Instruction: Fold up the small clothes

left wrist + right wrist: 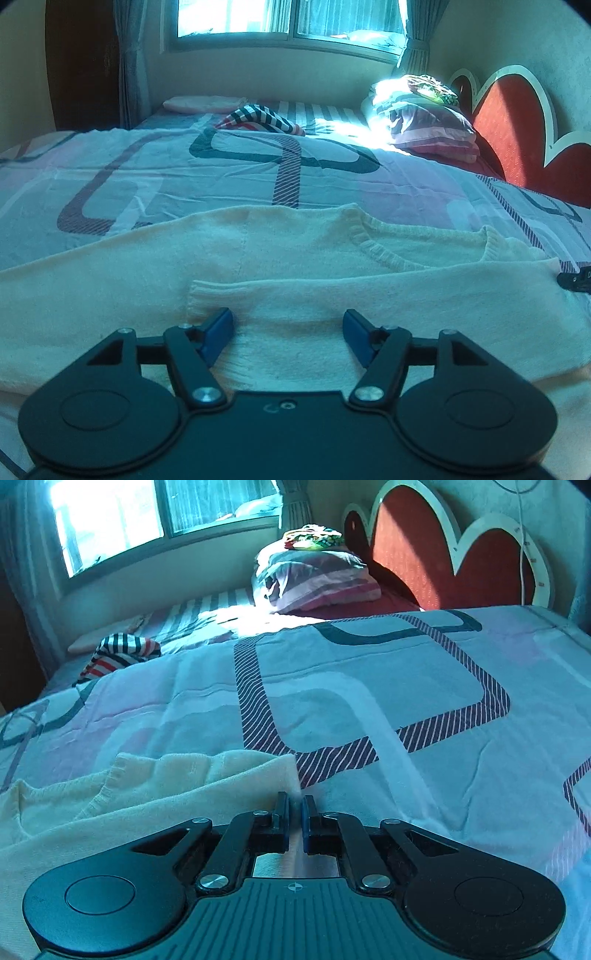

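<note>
Sweater: the cream knit sweater (295, 258) lies flat on the patterned bedspread (184, 173), one sleeve folded across its body.
Left gripper: the left gripper (288, 328) hovers over that sleeve, jaws spread wide, holding nothing.
Right gripper: the right gripper (294, 808) pinches the sweater's edge (288, 775).
Beyond the sweater: a striped garment (258, 118) and pillow (424, 122).

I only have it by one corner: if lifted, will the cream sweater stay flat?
Probably not. The sweater is soft knit, already rumpled near the right gripper, so it would likely sag. Its fuzzy surface suggests little slipping.
</note>
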